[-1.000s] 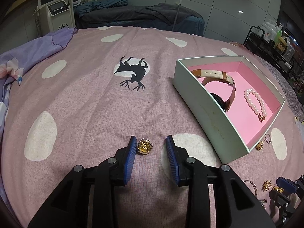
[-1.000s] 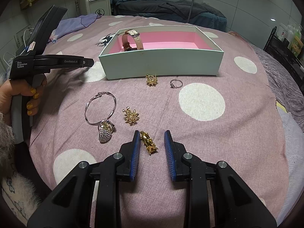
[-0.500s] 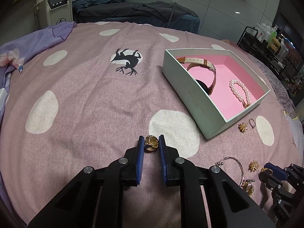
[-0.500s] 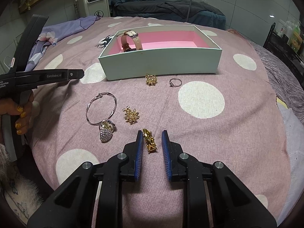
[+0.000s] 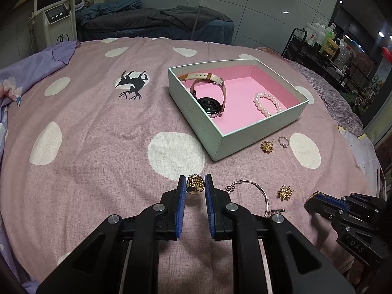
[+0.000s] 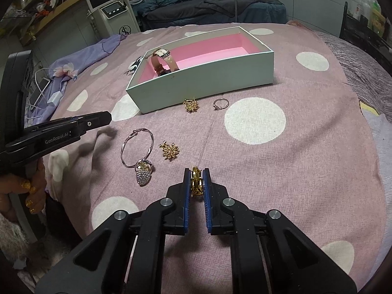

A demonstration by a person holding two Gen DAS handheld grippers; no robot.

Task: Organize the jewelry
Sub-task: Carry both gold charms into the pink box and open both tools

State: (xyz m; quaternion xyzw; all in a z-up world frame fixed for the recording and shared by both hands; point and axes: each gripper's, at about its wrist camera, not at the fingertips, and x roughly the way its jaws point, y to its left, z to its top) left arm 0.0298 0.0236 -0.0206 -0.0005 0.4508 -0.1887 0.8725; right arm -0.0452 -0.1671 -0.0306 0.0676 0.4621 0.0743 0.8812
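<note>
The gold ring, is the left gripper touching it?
Touching. In the left wrist view, the left gripper's blue pads press both sides of the gold ring, with no gap showing.

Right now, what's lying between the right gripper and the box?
In the right wrist view, two gold flower earrings lie on the cloth between the right gripper and the box.

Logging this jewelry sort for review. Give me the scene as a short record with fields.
surface: pink spotted cloth
box: open, pink-lined box
in box: watch; pearl bracelet
left hand-held gripper: shut on gold dome ring
right hand-held gripper: shut on gold clip piece
loose beside box: gold flower earring; thin silver ring
loose nearer: silver bangle with a crystal charm; second gold flower earring
</note>
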